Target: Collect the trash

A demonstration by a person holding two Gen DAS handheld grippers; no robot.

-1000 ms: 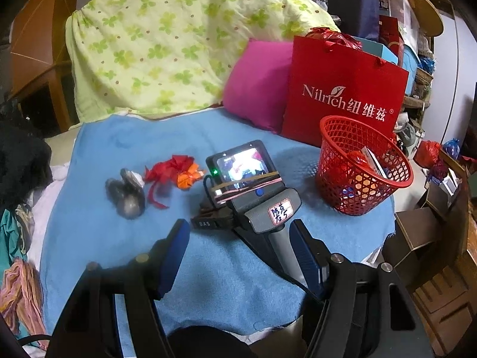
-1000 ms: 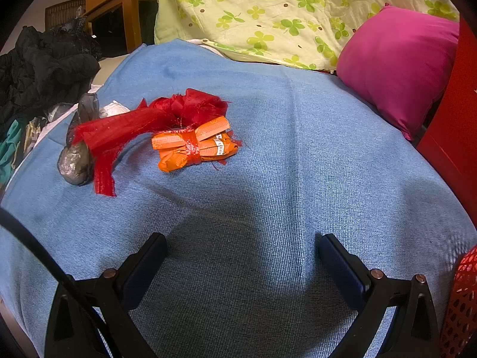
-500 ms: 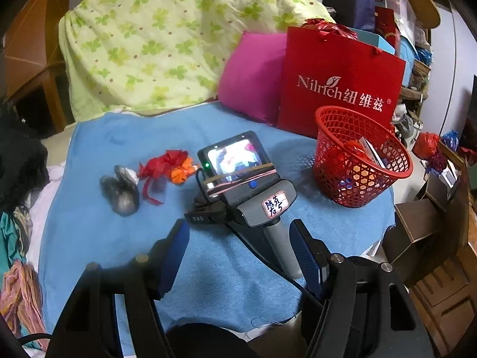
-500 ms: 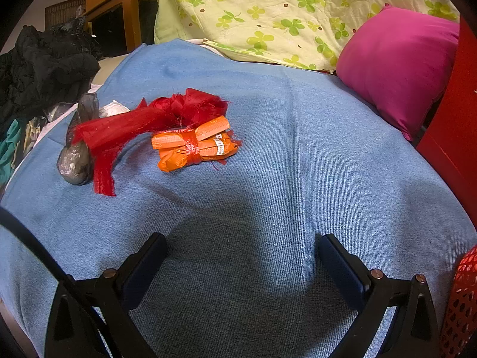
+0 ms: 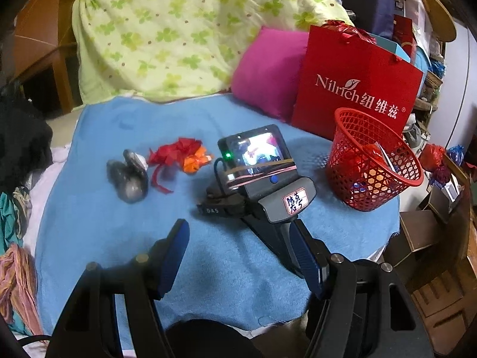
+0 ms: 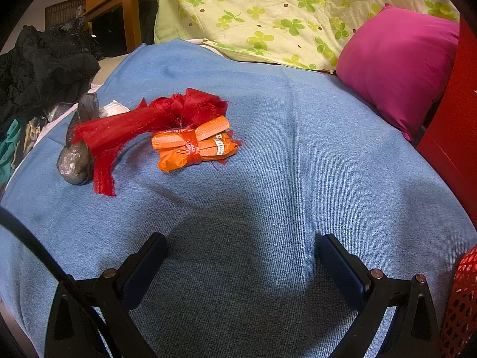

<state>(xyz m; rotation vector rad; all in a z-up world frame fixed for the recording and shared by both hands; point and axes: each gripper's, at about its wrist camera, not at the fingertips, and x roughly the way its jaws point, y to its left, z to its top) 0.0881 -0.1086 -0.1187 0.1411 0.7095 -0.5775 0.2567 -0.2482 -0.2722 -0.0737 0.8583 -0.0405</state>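
On the blue cloth [image 6: 298, 155] lie an orange wrapper bundle [image 6: 193, 146] [image 5: 195, 161], a red mesh strip [image 6: 134, 128] [image 5: 174, 152] and a grey plastic bag [image 6: 76, 161] [image 5: 128, 176], close together at the left. A red mesh basket [image 5: 372, 167] holding several scraps stands at the right. My right gripper [image 6: 243, 253] is open and empty, low over bare cloth short of the orange bundle. Its body with a small screen [image 5: 256, 155] shows in the left wrist view. My left gripper [image 5: 241, 253] hangs open and empty behind it.
A red paper bag [image 5: 354, 89], a pink cushion [image 5: 265, 71] and a green-flowered quilt [image 5: 179, 29] line the back. Dark clothes [image 6: 38, 71] pile up at the left. Wooden boxes [image 5: 423, 232] stand past the cloth's right edge. The basket's rim [image 6: 462, 304] is beside my right gripper.
The left wrist view has shifted slightly. The right wrist view is the same, and the trash and basket lie where they were.
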